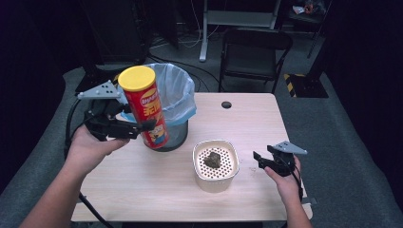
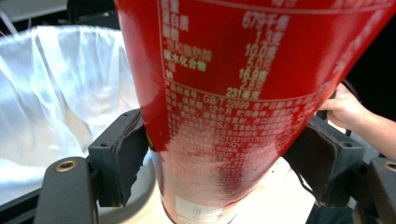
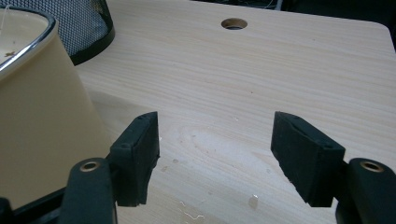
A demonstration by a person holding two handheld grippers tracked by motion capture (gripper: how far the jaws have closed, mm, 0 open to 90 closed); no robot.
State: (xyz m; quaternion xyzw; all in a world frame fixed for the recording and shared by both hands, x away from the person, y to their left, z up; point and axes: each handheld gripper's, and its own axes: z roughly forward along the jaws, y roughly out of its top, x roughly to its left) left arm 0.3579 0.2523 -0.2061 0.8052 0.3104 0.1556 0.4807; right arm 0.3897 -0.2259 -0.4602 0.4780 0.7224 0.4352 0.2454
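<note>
Red cardboard crisp tube with the yellow plastic lid [image 1: 145, 107] is up off the table, held a bit tilted, lid leaning toward the left, right in front of the black mesh waste bin with the pale blue plastic liner [image 1: 177, 97]. The left gripper [image 1: 135, 127] has it clamped around the lower half; in the left gripper view both black pads [image 2: 130, 149] press flat against the tube's printed red wall [image 2: 243, 93], so those jaws are closed on it, no slack. The tube's bottom end hangs clear above the light wooden table [image 1: 157, 190], overlapping the bin's front wall in the high view. Can't tell if it touches the bin. Bin mouth sits behind and to the right of the lid, wide open with the liner folded over the rim.

Plenty of bare tabletop in front of the tube. To the right sits a cream square tub with a perforated insert [image 1: 216, 164], a dark lump [image 1: 212, 159] lying on it, well apart from the tube.

Left forearm comes in from the bottom left, hand wrapped round the gripper, jaws pointing roughly level toward the right. The right gripper [image 1: 260, 159] rests low near the table's right edge, just beside the tub, jaws partly open with nothing between them, just wood grain and a few wet spots [image 3: 252, 201].
</note>
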